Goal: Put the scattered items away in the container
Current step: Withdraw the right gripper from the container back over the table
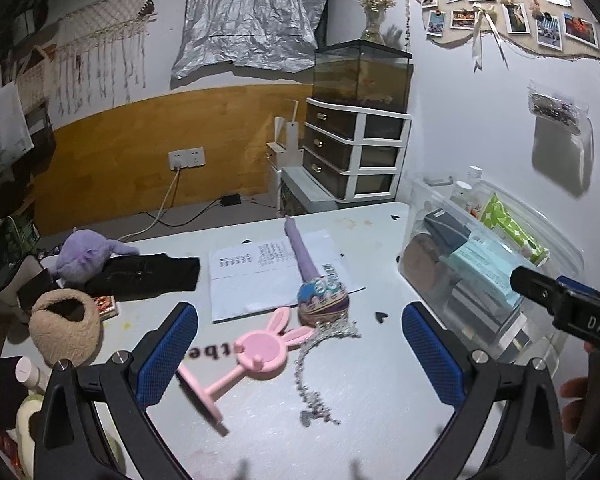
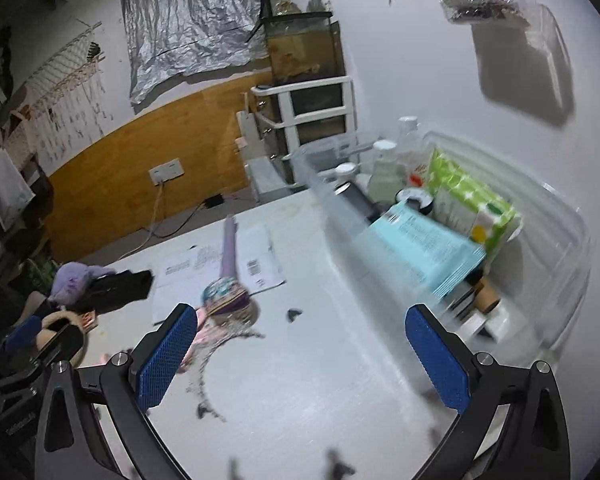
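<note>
A clear plastic container [image 1: 416,216] stands at the table's right, holding boxes, bottles and a green tissue pack; it also shows in the right wrist view [image 2: 556,280]. On the table lie a pink bunny hand mirror [image 1: 260,346], a purple wand with a round patterned head [image 1: 320,300], a silver bead chain [image 1: 312,380] and a white paper mailer [image 1: 268,276]. My left gripper [image 1: 300,356] is open, low over the mirror and chain. My right gripper [image 2: 302,356] is open and empty beside the container; it shows at the right edge of the left wrist view [image 1: 556,300].
A purple plush [image 1: 84,256], black cloth [image 1: 148,276], a tan woven pouch [image 1: 66,328] and a small card [image 1: 106,306] lie at the table's left. A white drawer unit [image 1: 356,152] with a fish tank [image 1: 362,76] stands behind. Small black heart shapes [image 1: 382,317] dot the table.
</note>
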